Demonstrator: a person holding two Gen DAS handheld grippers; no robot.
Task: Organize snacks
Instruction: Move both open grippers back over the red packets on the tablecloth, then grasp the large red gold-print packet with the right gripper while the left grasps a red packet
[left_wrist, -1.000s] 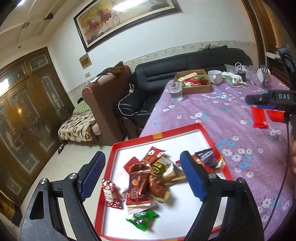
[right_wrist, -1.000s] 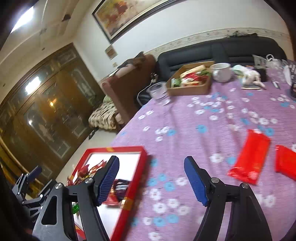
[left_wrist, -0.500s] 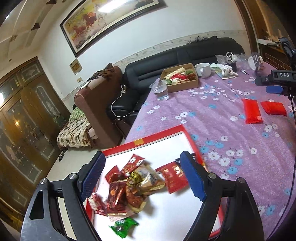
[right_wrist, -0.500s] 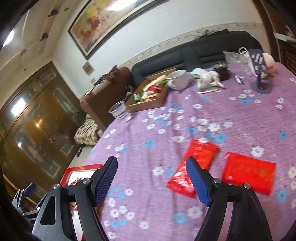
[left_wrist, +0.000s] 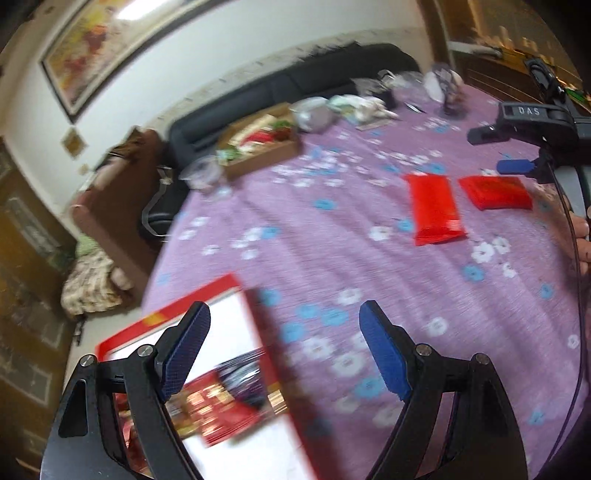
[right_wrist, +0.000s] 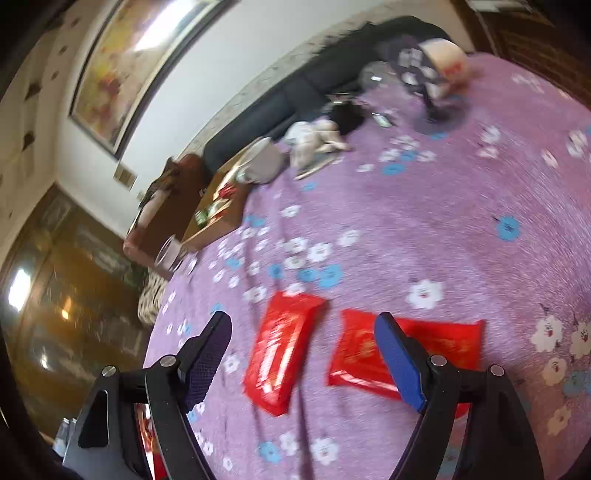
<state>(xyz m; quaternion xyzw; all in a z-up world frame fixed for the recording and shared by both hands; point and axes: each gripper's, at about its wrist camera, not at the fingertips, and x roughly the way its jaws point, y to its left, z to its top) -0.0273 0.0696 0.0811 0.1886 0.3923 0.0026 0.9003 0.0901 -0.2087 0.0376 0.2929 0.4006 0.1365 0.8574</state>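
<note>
Two red snack packets lie side by side on the purple flowered tablecloth: a long one (right_wrist: 282, 350) (left_wrist: 436, 208) and a wider one (right_wrist: 439, 347) (left_wrist: 495, 192). My right gripper (right_wrist: 301, 354) hovers just above them, its jaws opening, nothing pressed between the pads. My left gripper (left_wrist: 284, 343) is open and empty over the right rim of a red-edged white tray (left_wrist: 221, 284), which holds a blurred pile of small wrapped snacks (left_wrist: 225, 402). In the left wrist view the right gripper's body (left_wrist: 532, 118) shows at the far right.
A brown cardboard box of snacks (left_wrist: 258, 147) (right_wrist: 218, 214) stands at the table's far side beside a glass (left_wrist: 205, 171) (right_wrist: 170, 254) and a white cup (left_wrist: 314, 114). Small clutter and a round stand (right_wrist: 439, 70) sit at the far right. A black sofa runs behind.
Both views have swung right across the table. The right gripper has come over the two red packets and opened wider. The left gripper has left the snack pile for the tray's right rim.
</note>
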